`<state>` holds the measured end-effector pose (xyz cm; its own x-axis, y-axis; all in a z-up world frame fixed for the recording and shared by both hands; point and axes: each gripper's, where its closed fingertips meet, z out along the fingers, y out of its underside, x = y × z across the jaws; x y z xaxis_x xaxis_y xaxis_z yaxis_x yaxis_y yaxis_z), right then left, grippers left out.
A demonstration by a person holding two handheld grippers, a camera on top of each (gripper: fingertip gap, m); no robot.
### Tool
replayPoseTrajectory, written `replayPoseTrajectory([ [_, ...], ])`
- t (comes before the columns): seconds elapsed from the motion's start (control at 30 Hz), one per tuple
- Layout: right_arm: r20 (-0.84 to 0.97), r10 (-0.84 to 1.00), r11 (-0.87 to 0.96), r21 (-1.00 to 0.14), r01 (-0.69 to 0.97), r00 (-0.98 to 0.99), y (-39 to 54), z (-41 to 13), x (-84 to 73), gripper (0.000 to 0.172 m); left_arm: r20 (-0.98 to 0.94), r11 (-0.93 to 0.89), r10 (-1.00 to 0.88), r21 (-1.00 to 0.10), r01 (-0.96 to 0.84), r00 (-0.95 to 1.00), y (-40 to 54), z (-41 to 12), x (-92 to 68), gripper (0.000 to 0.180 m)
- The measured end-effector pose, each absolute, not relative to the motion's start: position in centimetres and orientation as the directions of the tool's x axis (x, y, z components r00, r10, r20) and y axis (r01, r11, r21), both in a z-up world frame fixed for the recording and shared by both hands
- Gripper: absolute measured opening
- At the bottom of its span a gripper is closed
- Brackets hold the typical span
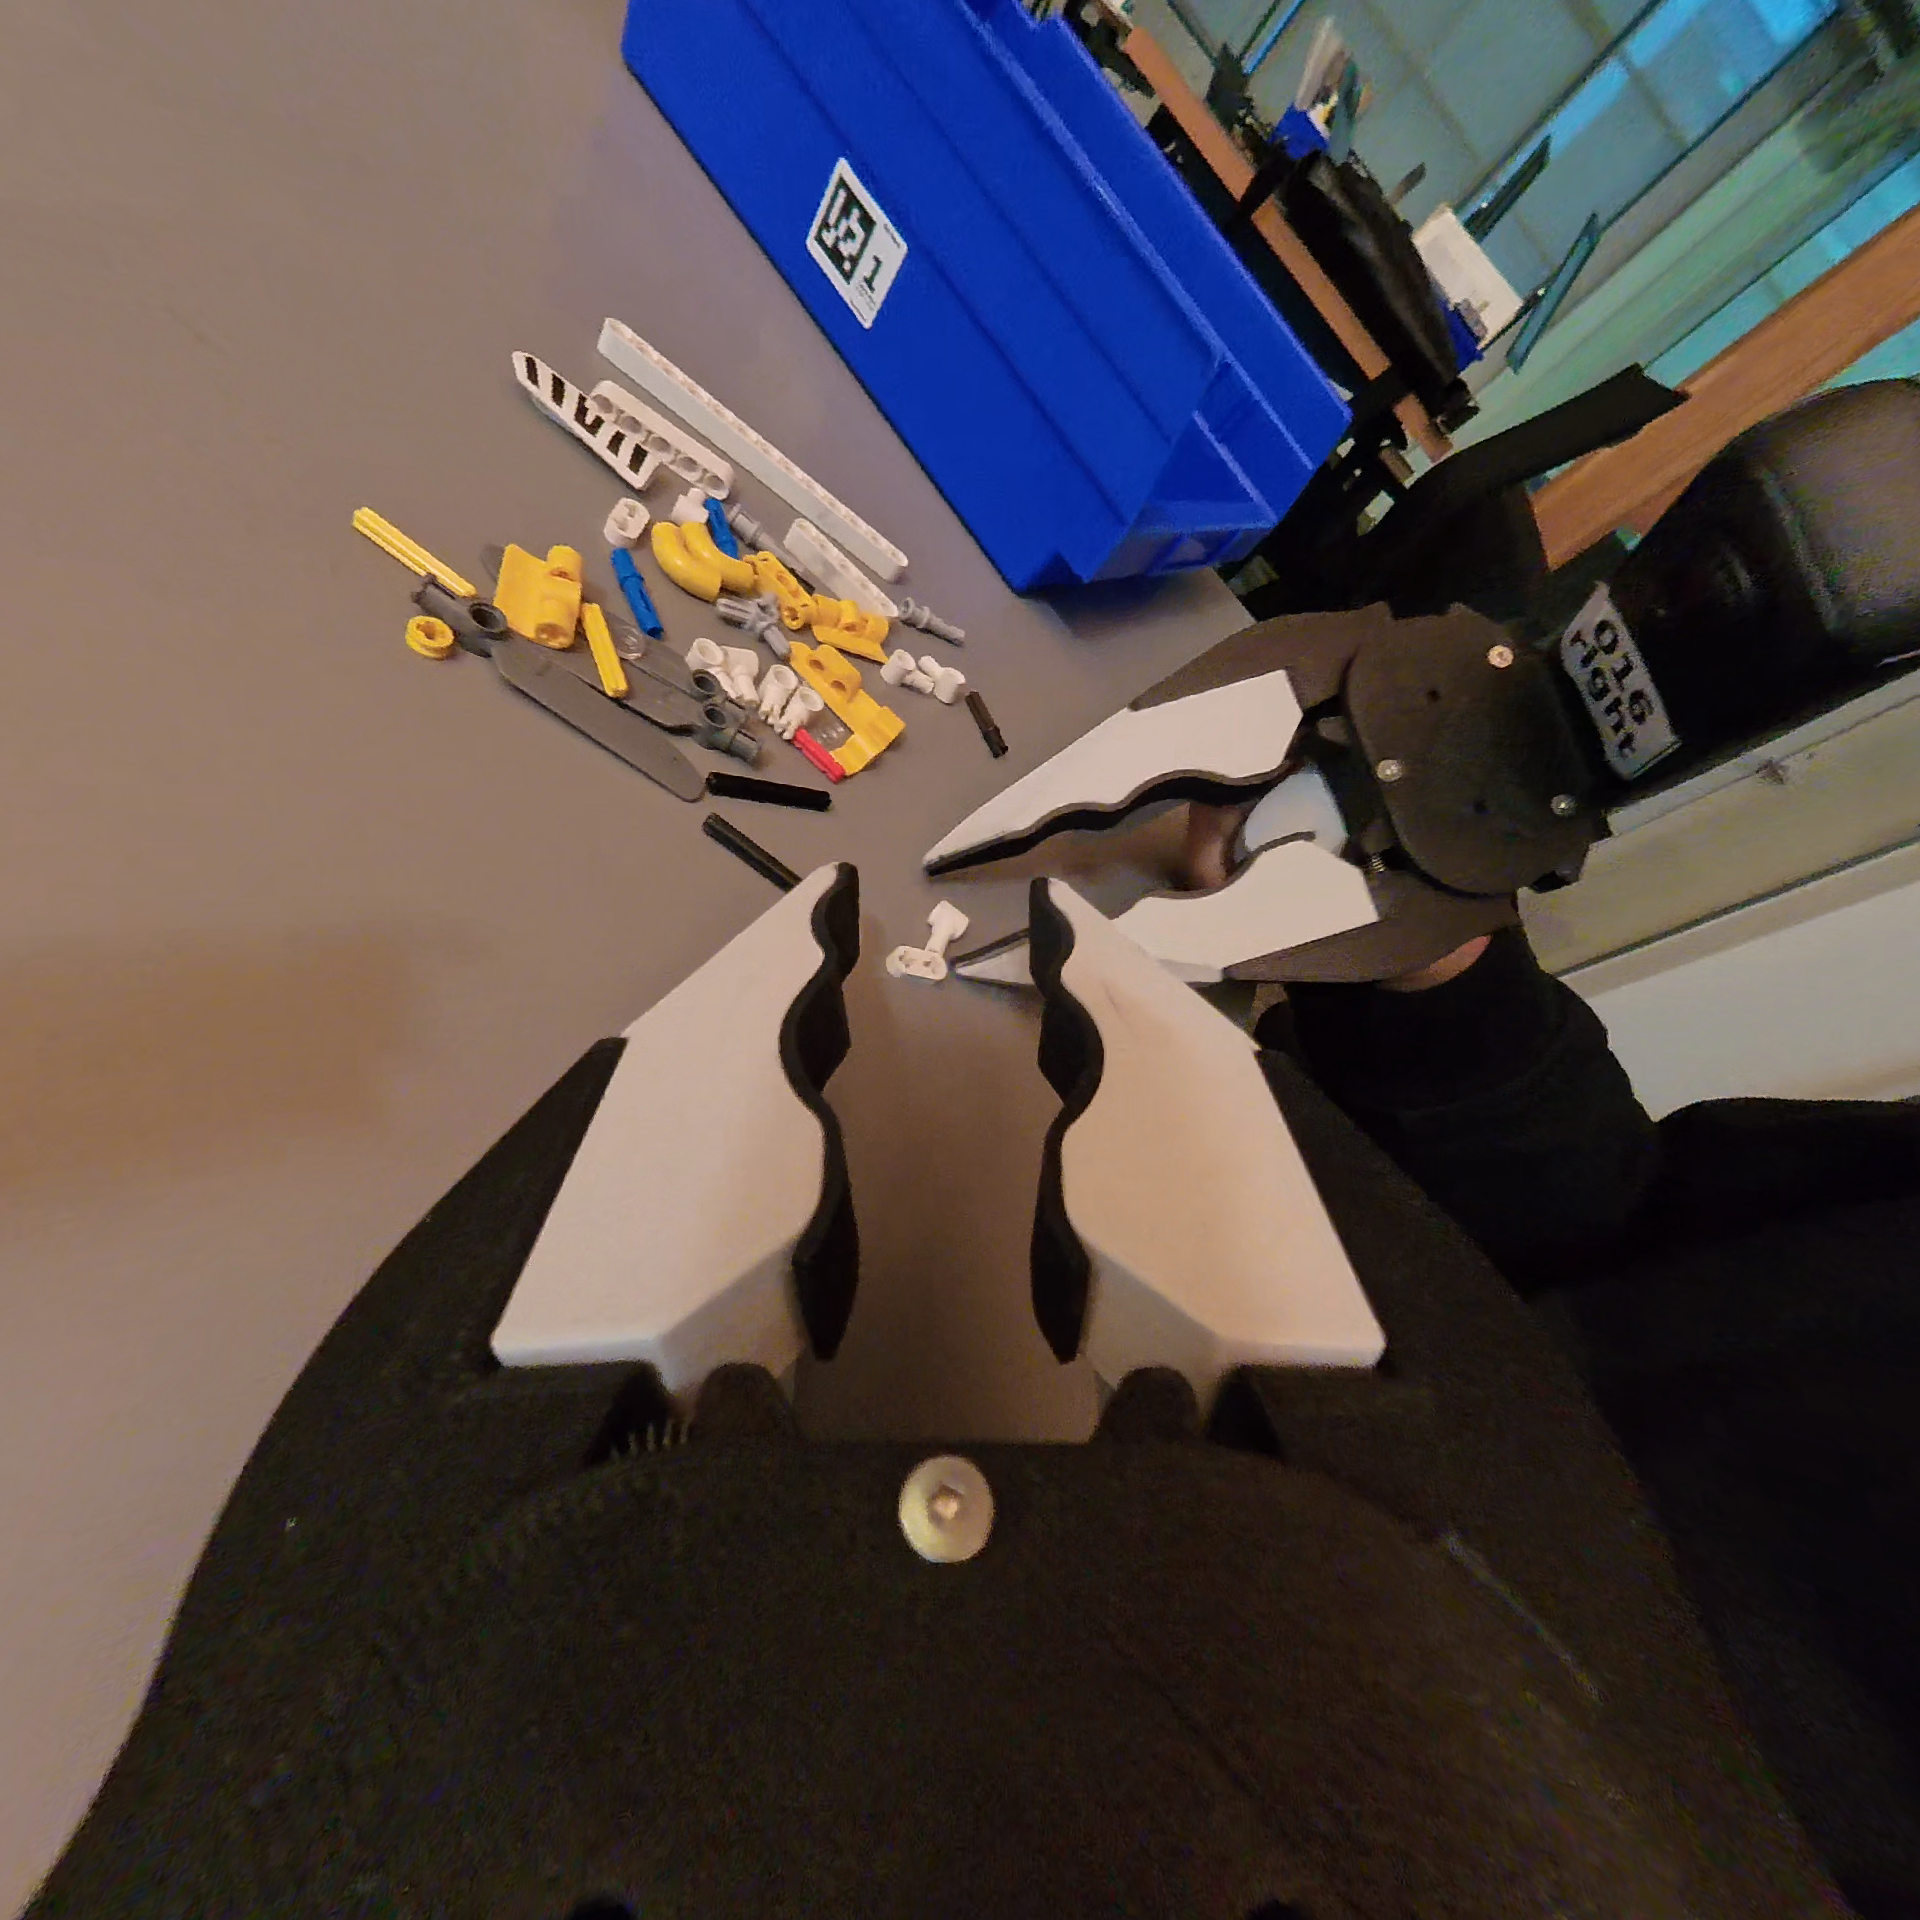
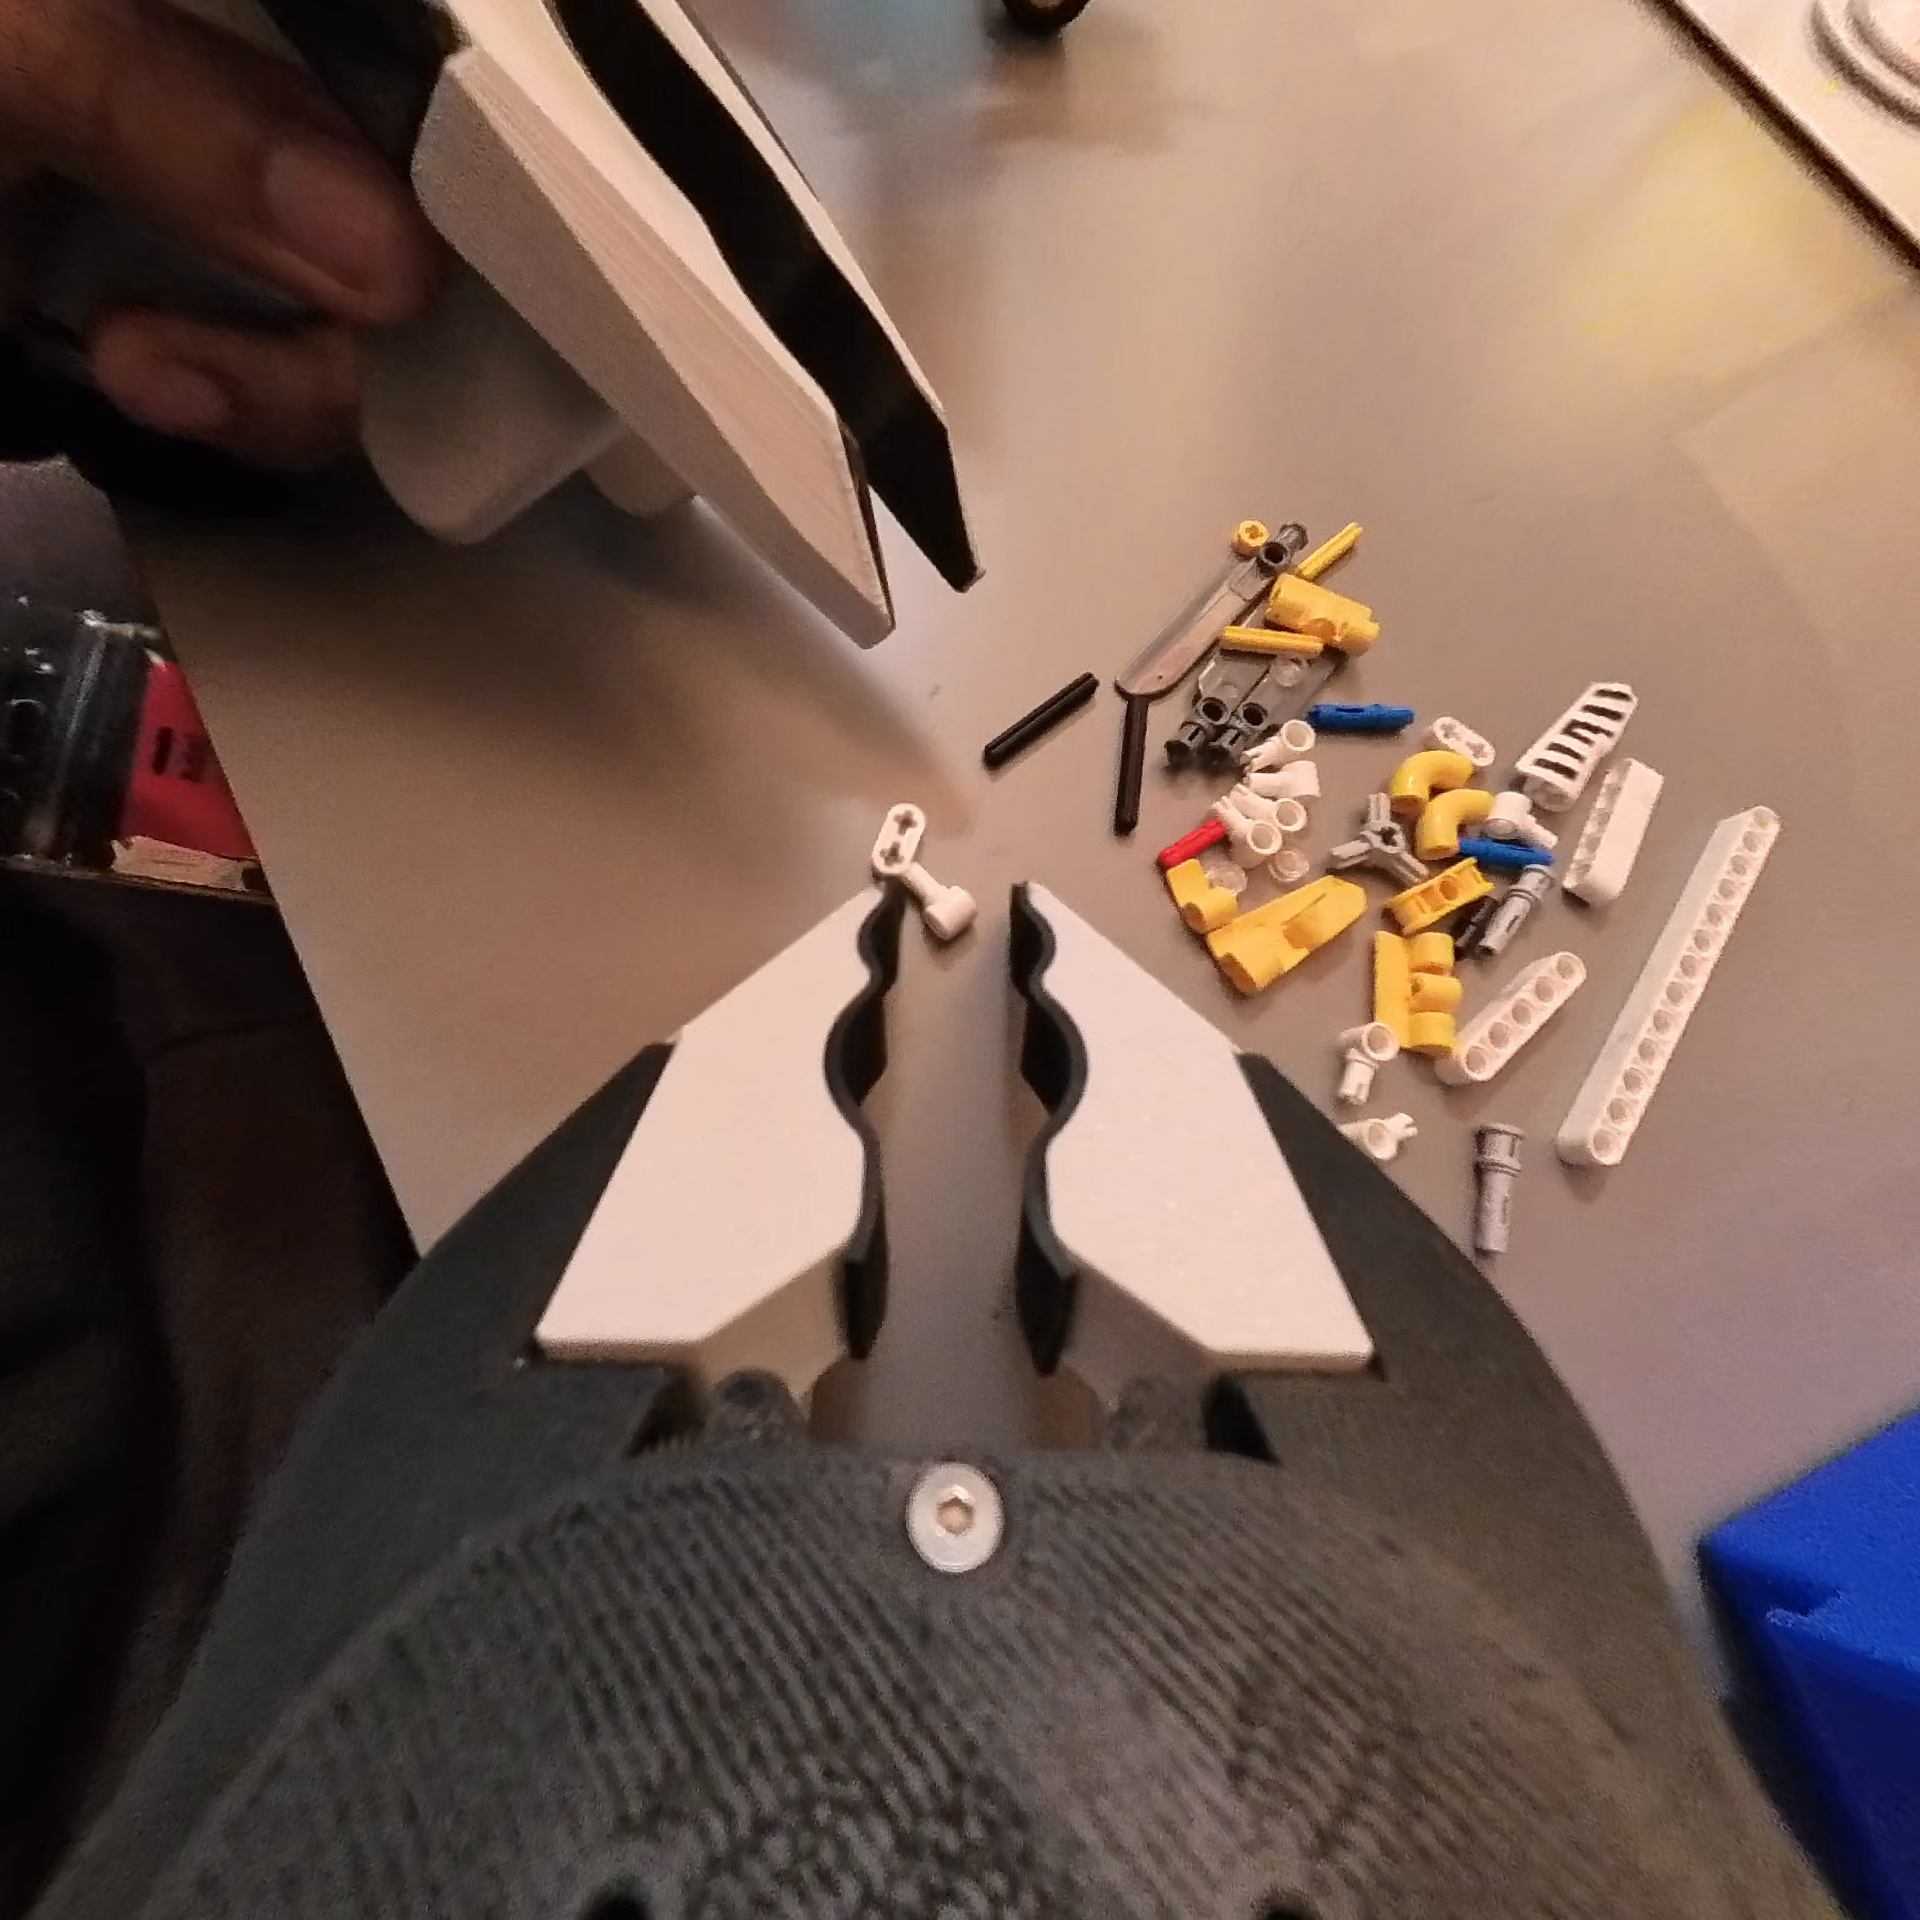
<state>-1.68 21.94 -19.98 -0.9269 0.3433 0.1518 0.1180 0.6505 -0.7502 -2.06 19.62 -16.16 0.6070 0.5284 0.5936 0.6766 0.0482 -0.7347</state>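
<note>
Lying loose on the grey worktop (image 1: 260, 727), a small white connector piece (image 1: 923, 948) is seen just beyond the fingertips of both grippers, touched by neither. The left gripper (image 1: 943, 894) is held with its jaws moderately apart and nothing is gripped between its black pads (image 1: 831, 1039). The right gripper (image 2: 956, 904) is held with a narrower gap, also bare; in its own view the white connector piece (image 2: 920, 868) lies just past the left fingertip. In the left wrist view the right gripper (image 1: 940, 914) is seen coming in from the right, its fingers spread to either side of the white piece. A scatter of small building parts (image 1: 665, 623), yellow, white, grey, blue and black, is spread farther off to the left. Two black axles (image 1: 767, 790) lie at the near edge of that scatter. A blue bin (image 1: 1039, 364) bearing a white tag stands at the far side of the worktop.
</note>
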Motion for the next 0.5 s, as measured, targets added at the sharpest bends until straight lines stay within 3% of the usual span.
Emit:
replayPoseTrajectory([
  [0.03,0.155,0.340,0.654,-0.747,0.115,-0.928,22.0,-20.0,-1.7,0.009,0.591,0.049,0.528,-0.738,0.673,0.610,19.6,-16.1,-2.0,0.029],
  [0.2,0.192,0.431,0.620,-0.773,0.135,-0.882,24.2,-18.4,-3.5,0.008,0.614,0.067,0.507,-0.728,0.682,0.605,19.7,-16.0,-1.7,0.028],
  [0.37,0.081,0.546,0.527,-0.807,0.267,-0.834,26.9,-17.7,-5.2,0.008,0.670,0.105,0.456,-0.695,0.712,0.586,19.7,-15.8,-1.6,0.026],
  [0.5,0.094,0.549,0.564,-0.775,0.285,-0.831,26.3,-19.5,-5.3,0.008,0.657,0.166,0.450,-0.727,0.666,0.605,19.2,-14.7,-2.0,0.009],
])
